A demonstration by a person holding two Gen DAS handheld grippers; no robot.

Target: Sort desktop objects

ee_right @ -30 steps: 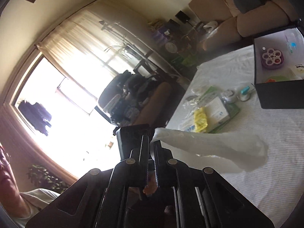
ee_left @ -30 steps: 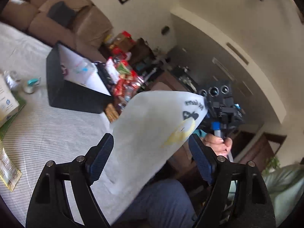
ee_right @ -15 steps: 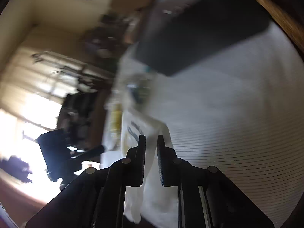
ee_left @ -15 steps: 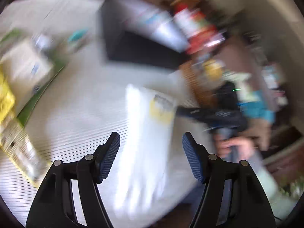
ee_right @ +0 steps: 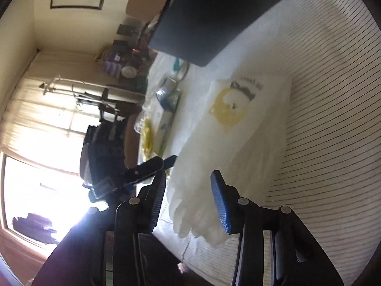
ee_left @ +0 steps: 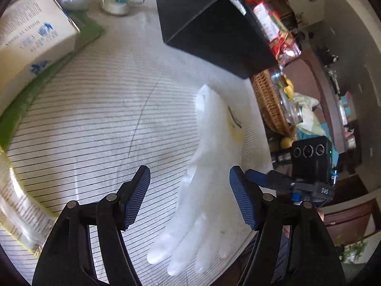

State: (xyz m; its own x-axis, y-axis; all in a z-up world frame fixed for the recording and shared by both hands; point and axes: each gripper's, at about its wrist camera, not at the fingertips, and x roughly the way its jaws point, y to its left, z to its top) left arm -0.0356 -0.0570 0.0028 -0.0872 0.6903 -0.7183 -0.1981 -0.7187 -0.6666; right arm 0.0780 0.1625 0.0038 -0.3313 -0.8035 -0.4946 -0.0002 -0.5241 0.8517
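A white translucent plastic glove [ee_left: 209, 174] with a yellow printed logo lies flat on the striped tablecloth [ee_left: 95, 124], fingers toward the near edge. It also shows in the right wrist view [ee_right: 233, 138]. My left gripper [ee_left: 190, 197] is open, its jaws either side of the glove's palm, just above it. My right gripper [ee_right: 188, 197] is open and empty over the glove's fingertips. The right gripper also appears in the left wrist view [ee_left: 262, 178], beside the glove. A black storage box [ee_left: 214, 28] stands beyond the glove.
A white carton [ee_left: 31, 47] on a green mat, a tape roll with a teal dispenser [ee_left: 119, 4] and a yellow-edged packet [ee_left: 16, 205] lie to the left. A wicker basket [ee_left: 269, 104] sits past the table's right edge.
The glove was held up in the air by the shut right gripper. It now lies flat on the tablecloth, and the right gripper has opened and let it go. Both grippers dropped toward the table.
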